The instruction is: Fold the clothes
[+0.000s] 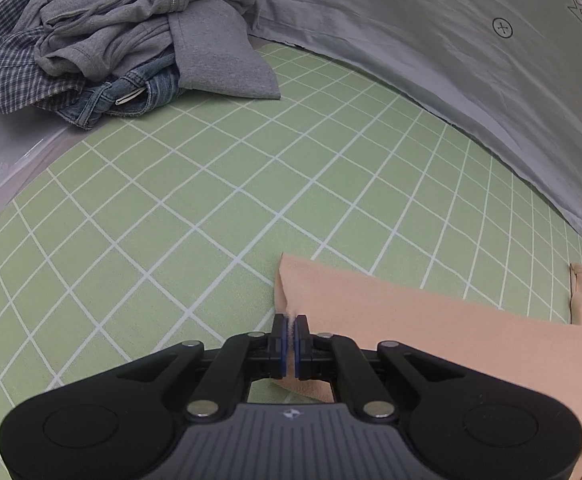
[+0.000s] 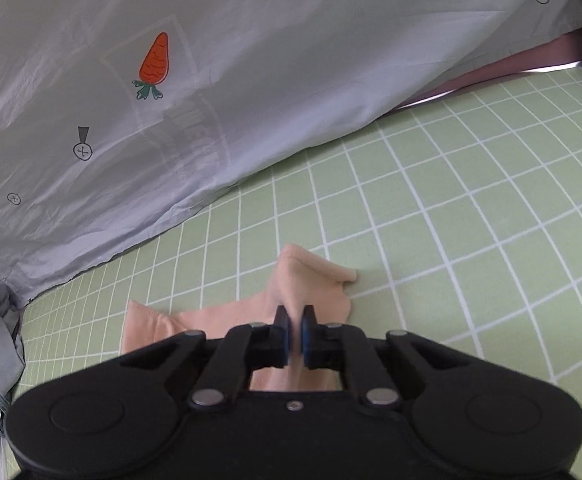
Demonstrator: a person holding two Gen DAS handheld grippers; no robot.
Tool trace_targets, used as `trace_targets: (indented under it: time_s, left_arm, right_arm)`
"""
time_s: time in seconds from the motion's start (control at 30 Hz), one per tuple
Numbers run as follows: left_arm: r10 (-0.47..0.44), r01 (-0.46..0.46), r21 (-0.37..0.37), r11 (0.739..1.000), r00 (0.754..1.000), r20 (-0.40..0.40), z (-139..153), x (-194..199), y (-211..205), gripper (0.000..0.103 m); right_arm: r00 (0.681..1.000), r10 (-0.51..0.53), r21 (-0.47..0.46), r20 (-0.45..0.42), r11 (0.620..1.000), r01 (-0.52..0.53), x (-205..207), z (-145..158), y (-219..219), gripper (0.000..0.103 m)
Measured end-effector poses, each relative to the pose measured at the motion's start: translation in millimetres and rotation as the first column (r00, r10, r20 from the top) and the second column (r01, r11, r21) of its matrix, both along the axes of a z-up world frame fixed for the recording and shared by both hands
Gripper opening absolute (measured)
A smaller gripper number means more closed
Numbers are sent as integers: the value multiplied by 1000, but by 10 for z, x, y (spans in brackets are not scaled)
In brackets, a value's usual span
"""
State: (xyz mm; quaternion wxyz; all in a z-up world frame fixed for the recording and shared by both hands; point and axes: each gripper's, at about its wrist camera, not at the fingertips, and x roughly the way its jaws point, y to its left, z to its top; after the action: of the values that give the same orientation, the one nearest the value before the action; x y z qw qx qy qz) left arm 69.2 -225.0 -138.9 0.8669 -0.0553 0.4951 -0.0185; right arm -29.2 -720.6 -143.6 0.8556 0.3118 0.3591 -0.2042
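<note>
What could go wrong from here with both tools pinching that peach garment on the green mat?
The left tool holds only a thin edge of the peach garment, so it may slip out. The right tool grips a bunched ridge, which could fold in creases. The grey sheet lies close and might snag.

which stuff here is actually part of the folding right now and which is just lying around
In the job:
- peach garment, flat on the green grid mat
- left gripper, pinching its edge
- right gripper, closed on a raised fold of it

Lying about:
- heap of grey tops, plaid shirt and jeans, at the mat's far corner
- grey sheet with a carrot print along the back
</note>
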Motion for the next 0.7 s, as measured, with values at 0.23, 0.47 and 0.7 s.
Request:
trace_targets:
  time_s: [0.23, 0.47, 0.7]
  left_arm:
    - [8, -8, 4, 1000, 1000, -4, -12, -4, -7, 4]
    - [-37, 39, -38, 999, 998, 52, 180, -71, -102, 4]
    - [-91, 96, -62, 993, 993, 75, 360, -243, -234, 7]
  right_arm:
    - [988, 107, -210, -113, 969, -129, 148, -88, 157, 28]
    - [990, -34, -294, -138, 956, -8, -378, 116, 348, 80]
    - [980, -132, -334, -148, 939, 76, -1081, 270, 765, 90]
